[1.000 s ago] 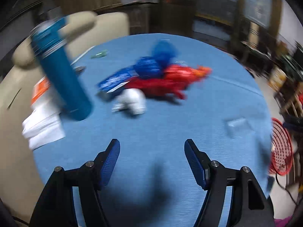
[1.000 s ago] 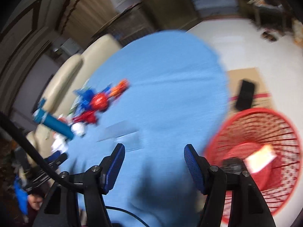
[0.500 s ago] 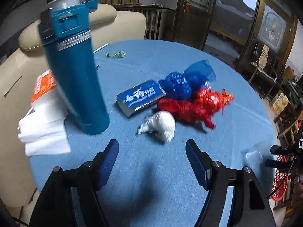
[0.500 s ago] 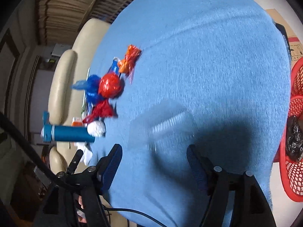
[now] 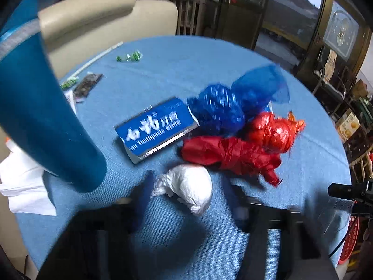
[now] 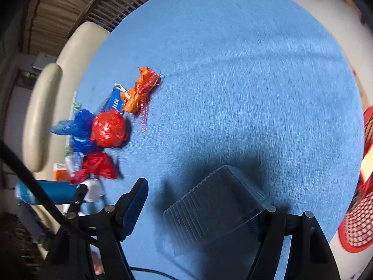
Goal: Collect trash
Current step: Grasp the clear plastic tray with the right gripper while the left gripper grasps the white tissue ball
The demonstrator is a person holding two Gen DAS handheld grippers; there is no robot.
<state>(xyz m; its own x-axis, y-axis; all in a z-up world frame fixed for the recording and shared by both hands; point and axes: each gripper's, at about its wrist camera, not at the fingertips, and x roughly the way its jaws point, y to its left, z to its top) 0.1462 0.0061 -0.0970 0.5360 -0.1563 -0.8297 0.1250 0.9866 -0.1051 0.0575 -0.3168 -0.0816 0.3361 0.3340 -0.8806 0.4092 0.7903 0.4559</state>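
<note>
A white crumpled bag [image 5: 186,186] lies on the blue tablecloth between the blurred fingers of my open left gripper [image 5: 188,200]. Behind it lie red bags [image 5: 233,154], blue bags [image 5: 223,109] and a blue toothpaste box [image 5: 156,128]. My right gripper [image 6: 198,207] is open around a clear plastic tray [image 6: 216,207] lying on the cloth. The red ball bag [image 6: 108,128], an orange wrapper [image 6: 139,93] and blue bags [image 6: 79,126] sit to its left. It is not clear whether the pads touch the tray.
A tall teal bottle [image 5: 39,116] stands at the left, beside white tissues [image 5: 23,186]. Small wrappers [image 5: 129,57] lie at the far edge. A red mesh bin [image 6: 359,198] stands off the table's right side. A cream sofa [image 5: 105,21] is behind.
My left gripper has moved forward and down over the white bag. My right gripper has moved down onto the clear tray, which now sits between its fingers.
</note>
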